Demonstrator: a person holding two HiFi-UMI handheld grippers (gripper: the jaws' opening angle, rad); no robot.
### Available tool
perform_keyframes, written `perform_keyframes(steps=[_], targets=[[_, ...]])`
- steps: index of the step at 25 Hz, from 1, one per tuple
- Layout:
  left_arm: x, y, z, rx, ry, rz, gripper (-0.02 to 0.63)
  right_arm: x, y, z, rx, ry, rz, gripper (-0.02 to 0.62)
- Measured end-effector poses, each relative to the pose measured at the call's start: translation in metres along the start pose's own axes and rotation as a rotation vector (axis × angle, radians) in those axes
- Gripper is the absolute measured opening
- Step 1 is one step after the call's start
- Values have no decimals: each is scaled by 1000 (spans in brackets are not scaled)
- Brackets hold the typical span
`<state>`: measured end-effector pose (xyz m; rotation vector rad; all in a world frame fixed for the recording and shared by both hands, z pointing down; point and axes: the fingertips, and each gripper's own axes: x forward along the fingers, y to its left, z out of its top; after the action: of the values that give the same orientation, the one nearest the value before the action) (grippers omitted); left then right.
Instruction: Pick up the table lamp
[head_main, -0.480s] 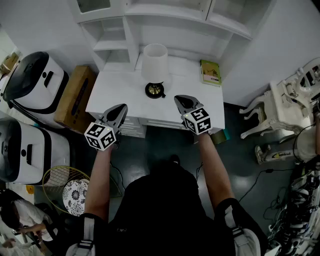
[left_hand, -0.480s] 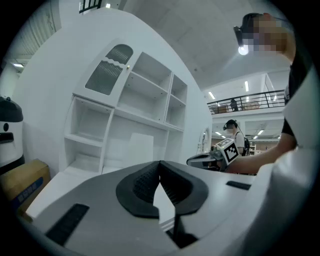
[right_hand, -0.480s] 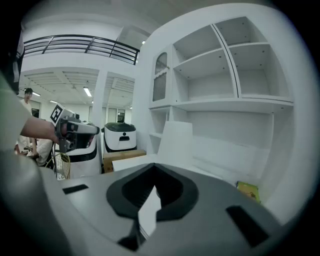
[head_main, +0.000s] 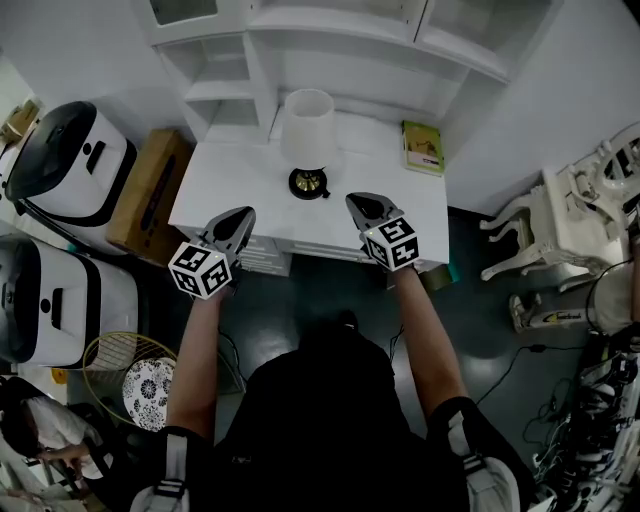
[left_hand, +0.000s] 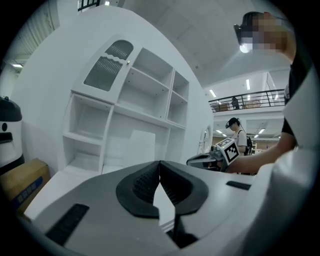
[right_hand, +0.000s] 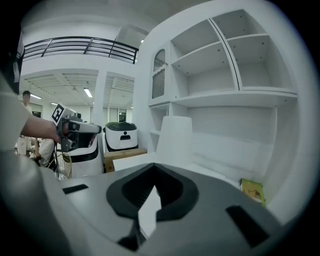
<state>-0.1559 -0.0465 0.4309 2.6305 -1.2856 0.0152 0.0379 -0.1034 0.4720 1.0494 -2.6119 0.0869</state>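
From the head view, one table lamp (head_main: 308, 130) stands on the white bench (head_main: 225, 185), its pale shade above a dark round base. One green book (head_main: 422, 146) lies on the bench to the right of the lamp, and a white shelf unit (head_main: 330, 55) rises behind it. The left gripper (head_main: 243, 215) and the right gripper (head_main: 357, 202) hover at the bench's near edge, one on each side of the lamp and clear of it. To the lamp's left, off the bench, are one cardboard box (head_main: 150, 190) and two white machines (head_main: 70, 160). Nearer the person on that side, one wire basket (head_main: 105, 358) holds a patterned plate (head_main: 150, 392). One white chair (head_main: 575, 210) stands well to the lamp's right.

In the left gripper view, the left gripper's fingers (left_hand: 142, 182) are pressed together at the tips with nothing between them. The lamp's shade (left_hand: 142, 145) shows beyond them, in front of the shelf unit (left_hand: 145, 95), and the right gripper (left_hand: 220, 152) is to its right.

In the right gripper view, the right gripper's fingers (right_hand: 172, 187) also meet at the tips and are empty. The lamp (right_hand: 172, 140) stands ahead, the book (right_hand: 252, 191) to its right, and the left gripper (right_hand: 75, 131), the box (right_hand: 122, 156) and one machine (right_hand: 120, 136) to its left.
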Motion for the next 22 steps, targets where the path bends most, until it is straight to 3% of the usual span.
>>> perform_keyframes(steps=[11, 17, 22], targets=[[42, 5, -20, -12, 4, 28, 15, 0, -30, -10, 12, -46, 36, 36], [75, 6, -38, -1, 42, 50, 134, 2, -51, -27, -7, 7, 79, 57], [94, 11, -49, -13, 42, 85, 196, 10, -72, -43, -58, 65, 126, 57]])
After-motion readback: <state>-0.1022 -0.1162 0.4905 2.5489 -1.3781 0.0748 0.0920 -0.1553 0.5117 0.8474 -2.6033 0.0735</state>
